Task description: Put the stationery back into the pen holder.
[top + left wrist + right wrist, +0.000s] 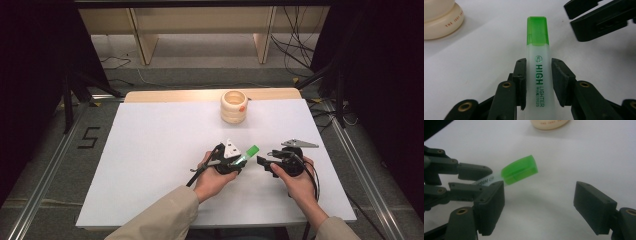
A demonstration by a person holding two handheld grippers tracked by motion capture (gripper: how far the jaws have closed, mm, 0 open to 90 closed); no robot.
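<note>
Highlighter [537,67]: clamped in left tool [538,82]; right tool [544,207] open nearby. Risk: cap [520,170] snagged off-centre, pen twisting loose.

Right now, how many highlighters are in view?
1. A green-capped highlighter is clamped in the left gripper near the table's front middle, cap pointing toward the open right gripper. None seems hidden.

The highlighter [539,75] is looking like frosted, smooth plastic with a glossy green cap [537,30]; the left gripper [539,82] pads clamping it are showing matt black, and the white table [160,150] cover under them is looking papery.
</note>
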